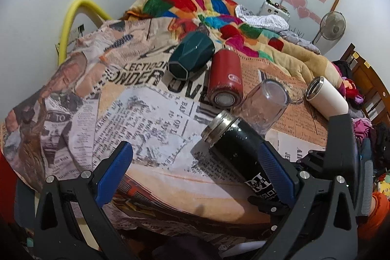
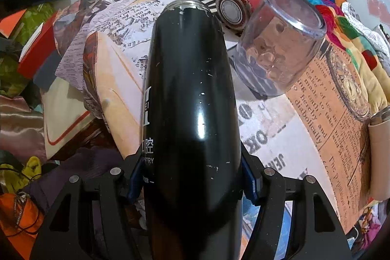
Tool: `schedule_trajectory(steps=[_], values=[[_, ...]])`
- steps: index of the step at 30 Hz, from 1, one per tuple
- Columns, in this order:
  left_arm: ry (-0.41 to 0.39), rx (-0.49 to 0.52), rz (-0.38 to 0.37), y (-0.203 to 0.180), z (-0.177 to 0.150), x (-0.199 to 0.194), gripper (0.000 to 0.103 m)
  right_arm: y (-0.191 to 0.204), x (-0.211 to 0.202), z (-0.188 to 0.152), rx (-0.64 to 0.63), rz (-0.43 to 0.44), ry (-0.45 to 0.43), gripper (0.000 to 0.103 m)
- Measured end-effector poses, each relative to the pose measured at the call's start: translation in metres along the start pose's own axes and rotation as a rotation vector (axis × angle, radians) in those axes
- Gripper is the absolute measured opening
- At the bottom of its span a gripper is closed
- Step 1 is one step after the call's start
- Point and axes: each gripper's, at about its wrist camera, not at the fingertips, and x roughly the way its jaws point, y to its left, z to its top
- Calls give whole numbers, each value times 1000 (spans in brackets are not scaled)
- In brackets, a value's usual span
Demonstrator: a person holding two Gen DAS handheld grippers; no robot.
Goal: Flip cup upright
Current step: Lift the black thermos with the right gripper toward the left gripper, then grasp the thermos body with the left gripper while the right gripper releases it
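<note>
A black flask with a steel threaded mouth lies tilted on the newspaper-print cloth. My right gripper is shut on its lower body; both blue pads press its sides. The flask also shows in the left wrist view, low right, with the right gripper on its base. My left gripper is open and empty, its right finger beside the flask. A clear glass stands upside down. A red flask, a teal faceted cup and a white tumbler lie on their sides.
A colourful quilt is heaped behind the cups. A yellow tube arches at the left. A fan stands at the far right. Clothes and a red box clutter the floor to the left.
</note>
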Motion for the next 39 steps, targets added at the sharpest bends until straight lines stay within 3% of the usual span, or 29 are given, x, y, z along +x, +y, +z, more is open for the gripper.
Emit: schedule_trajectory(steps=[10, 15, 19, 26, 28, 31, 39], values=[[107, -22, -74, -13, -11, 21, 103, 2, -25, -15, 37, 10, -42, 63], [197, -74, -151, -23, -23, 37, 99, 0, -56, -33, 89, -8, -115, 65], [244, -115, -184, -31, -30, 48, 99, -5, -86, -53, 158, -62, -199, 73], [312, -210, -123, -35, -36, 73, 91, -19, -121, -80, 310, -174, -300, 74], [297, -219, -93, -37, -35, 74, 88, -20, -127, -86, 337, -181, -318, 74], [276, -209, -31, -41, -34, 76, 74, -20, -132, -92, 359, -173, -338, 74], [249, -177, -22, -56, -31, 71, 64, -18, -142, -107, 411, -184, -383, 74]])
